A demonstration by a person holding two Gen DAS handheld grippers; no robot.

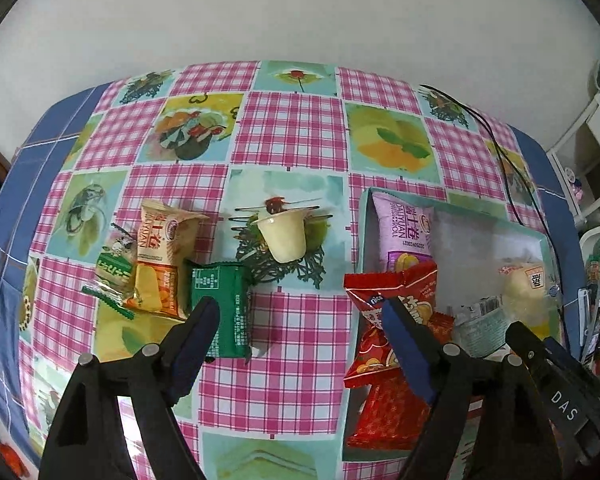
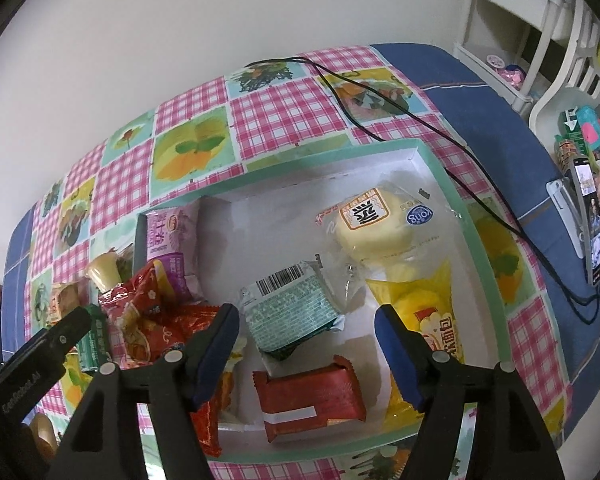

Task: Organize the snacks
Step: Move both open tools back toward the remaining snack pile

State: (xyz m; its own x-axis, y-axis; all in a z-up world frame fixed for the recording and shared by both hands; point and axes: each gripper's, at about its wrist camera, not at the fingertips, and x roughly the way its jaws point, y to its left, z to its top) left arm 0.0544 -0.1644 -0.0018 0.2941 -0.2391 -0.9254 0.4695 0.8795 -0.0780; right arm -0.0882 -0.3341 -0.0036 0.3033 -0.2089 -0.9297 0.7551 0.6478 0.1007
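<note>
A shallow green-rimmed box [image 2: 452, 188] holds a purple roll pack [image 2: 176, 236], a yellow bread pack [image 2: 384, 232], a pale green pack [image 2: 288, 312], a red-brown bar [image 2: 312, 400] and red packs [image 2: 160, 320]. On the cloth left of the box [image 1: 364, 216] lie a dark green pack [image 1: 220, 312], an orange roll pack [image 1: 160, 264], a small green pack [image 1: 114, 276] and a cream jelly cup [image 1: 286, 236]. My left gripper [image 1: 300, 316] is open over the cloth, beside the dark green pack. My right gripper [image 2: 306, 328] is open above the box.
A black cable [image 2: 400, 120] runs across the checked tablecloth behind the box. A phone on a stand [image 2: 592, 220] and white furniture [image 2: 540, 40] are at the right. A white wall is behind the table.
</note>
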